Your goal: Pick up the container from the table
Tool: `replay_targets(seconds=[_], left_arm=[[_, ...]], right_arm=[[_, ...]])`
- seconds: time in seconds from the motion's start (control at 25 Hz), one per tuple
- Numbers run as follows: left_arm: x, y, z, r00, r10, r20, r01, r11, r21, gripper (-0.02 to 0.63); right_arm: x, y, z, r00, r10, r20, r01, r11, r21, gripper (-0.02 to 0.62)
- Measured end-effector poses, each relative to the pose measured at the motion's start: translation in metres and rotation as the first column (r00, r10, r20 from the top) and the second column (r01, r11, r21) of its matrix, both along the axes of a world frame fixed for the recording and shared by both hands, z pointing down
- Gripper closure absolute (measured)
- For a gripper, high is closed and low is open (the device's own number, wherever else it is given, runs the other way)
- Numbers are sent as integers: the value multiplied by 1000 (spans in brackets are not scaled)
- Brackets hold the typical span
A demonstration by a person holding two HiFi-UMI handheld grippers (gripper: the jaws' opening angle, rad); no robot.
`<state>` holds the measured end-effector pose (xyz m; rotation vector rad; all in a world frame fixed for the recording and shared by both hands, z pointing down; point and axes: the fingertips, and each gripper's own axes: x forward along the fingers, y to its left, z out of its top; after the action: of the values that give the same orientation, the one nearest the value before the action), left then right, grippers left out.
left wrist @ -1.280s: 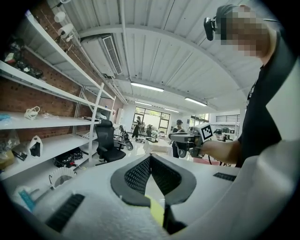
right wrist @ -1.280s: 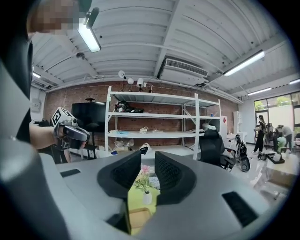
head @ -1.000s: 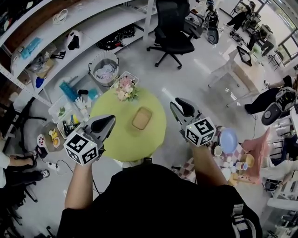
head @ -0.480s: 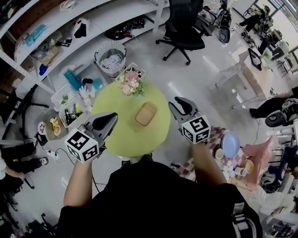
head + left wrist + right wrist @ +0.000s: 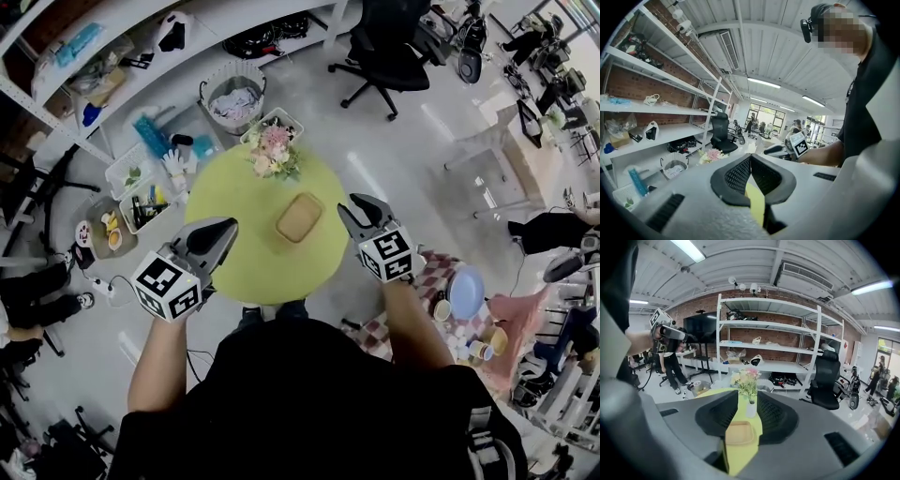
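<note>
A shallow tan container lies on the round green table, just right of its middle. In the right gripper view the container shows through the gap between the jaws, some way ahead on the table. My right gripper hovers at the table's right edge beside the container, open, with nothing between its pads. My left gripper hangs over the table's left front part. In its own view the left gripper has its tips together and holds nothing.
A white vase of flowers stands at the table's far edge, beyond the container. Around the table are a wire basket, floor bins, a black office chair, long shelves and a low checkered stand with a blue plate.
Both grippers have sunk toward the table. The right one dropped more and now sits closer to the container's right side. Its jaws look a little wider apart.
</note>
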<state>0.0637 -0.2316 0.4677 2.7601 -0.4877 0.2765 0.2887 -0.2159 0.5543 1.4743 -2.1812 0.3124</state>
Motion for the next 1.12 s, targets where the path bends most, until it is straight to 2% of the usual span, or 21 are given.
replay_targets(seconds=[0.48, 0.8, 1.12], left_arm=[[-2, 4, 15, 1000, -13, 25, 13, 1000, -22, 589], [-12, 5, 27, 998, -53, 41, 55, 997, -48, 589], [-13, 7, 35, 998, -51, 36, 53, 997, -64, 589]], right_arm=[[-20, -11, 58, 993, -104, -50, 99, 990, -99, 439], [-26, -7, 111, 981, -177, -76, 158, 966, -207, 408], [-35, -8, 154, 961, -262, -91, 225, 928, -295, 393]])
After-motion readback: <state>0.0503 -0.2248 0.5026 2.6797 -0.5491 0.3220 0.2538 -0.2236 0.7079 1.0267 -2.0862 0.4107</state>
